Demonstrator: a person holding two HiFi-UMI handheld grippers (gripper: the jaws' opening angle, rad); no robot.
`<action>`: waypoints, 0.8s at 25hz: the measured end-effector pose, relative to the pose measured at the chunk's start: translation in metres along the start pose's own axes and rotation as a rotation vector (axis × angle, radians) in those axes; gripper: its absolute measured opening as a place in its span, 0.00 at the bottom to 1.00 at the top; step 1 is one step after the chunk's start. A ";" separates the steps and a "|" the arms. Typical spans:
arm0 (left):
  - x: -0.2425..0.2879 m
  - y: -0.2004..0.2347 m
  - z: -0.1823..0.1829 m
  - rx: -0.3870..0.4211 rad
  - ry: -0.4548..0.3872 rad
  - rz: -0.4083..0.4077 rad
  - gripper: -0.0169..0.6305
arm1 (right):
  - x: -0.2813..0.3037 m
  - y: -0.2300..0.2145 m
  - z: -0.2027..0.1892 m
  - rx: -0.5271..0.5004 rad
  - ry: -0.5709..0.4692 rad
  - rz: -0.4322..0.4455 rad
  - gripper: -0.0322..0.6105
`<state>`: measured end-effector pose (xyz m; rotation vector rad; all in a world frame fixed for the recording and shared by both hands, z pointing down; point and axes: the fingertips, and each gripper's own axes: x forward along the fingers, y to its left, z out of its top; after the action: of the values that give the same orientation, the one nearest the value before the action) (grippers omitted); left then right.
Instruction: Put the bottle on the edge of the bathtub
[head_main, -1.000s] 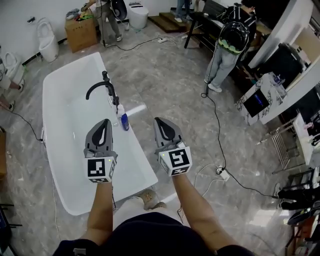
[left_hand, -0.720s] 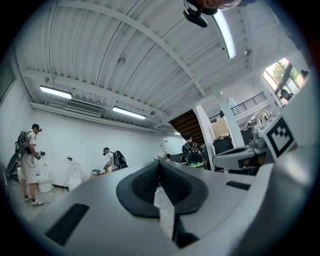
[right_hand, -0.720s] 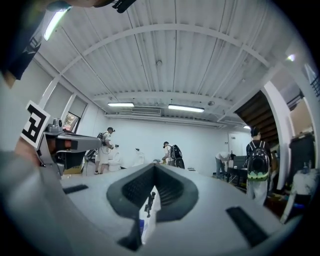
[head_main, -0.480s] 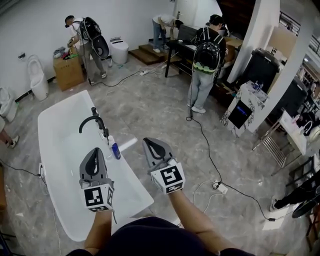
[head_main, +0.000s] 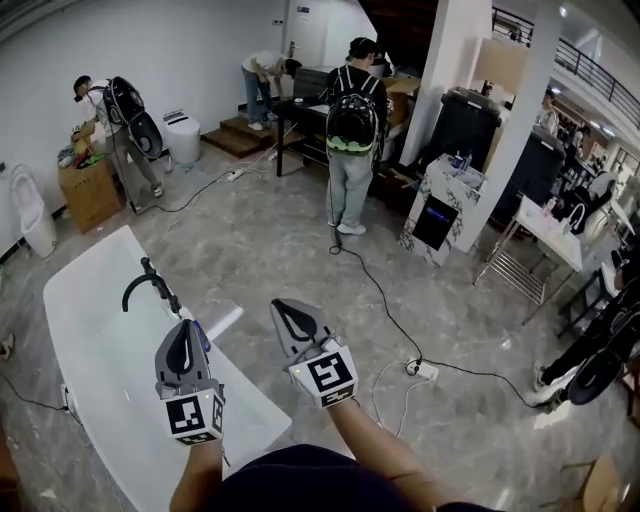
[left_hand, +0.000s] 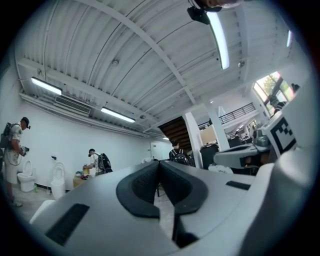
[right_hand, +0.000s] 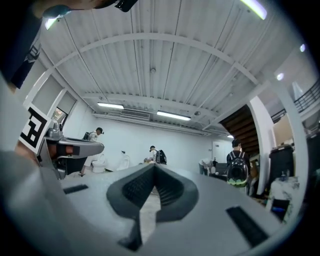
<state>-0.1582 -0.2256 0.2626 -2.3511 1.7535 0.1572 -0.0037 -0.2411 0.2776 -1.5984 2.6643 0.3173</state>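
Note:
The white bathtub lies at the lower left of the head view, with a black faucet on its right rim. A small blue bottle stands on that rim just past the faucet, mostly hidden behind my left gripper. That gripper hovers over the tub's rim, shut and empty. My right gripper is beside it over the floor, also shut and empty. Both gripper views tilt up at the ceiling: the left gripper and the right gripper show their jaws pressed together with nothing between them.
A person with a backpack stands mid-room, and another is by a cardboard box. A toilet stands by the left wall. A cable runs across the grey floor to a power strip.
The head view has tilted upward, so more of the room shows and the tub and bottle have slid down and left in it. Both grippers stay shut and empty, side by side.

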 end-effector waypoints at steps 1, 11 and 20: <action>0.005 -0.013 0.002 -0.003 -0.005 -0.033 0.03 | -0.009 -0.010 0.002 -0.003 0.001 -0.029 0.05; 0.051 -0.185 0.022 -0.077 -0.062 -0.430 0.03 | -0.142 -0.132 0.010 -0.078 0.047 -0.416 0.05; 0.027 -0.371 0.053 -0.156 -0.123 -0.843 0.03 | -0.334 -0.207 0.025 -0.110 0.094 -0.843 0.05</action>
<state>0.2068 -0.1370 0.2423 -2.8845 0.6062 0.2943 0.3339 -0.0402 0.2592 -2.6015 1.7837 0.3518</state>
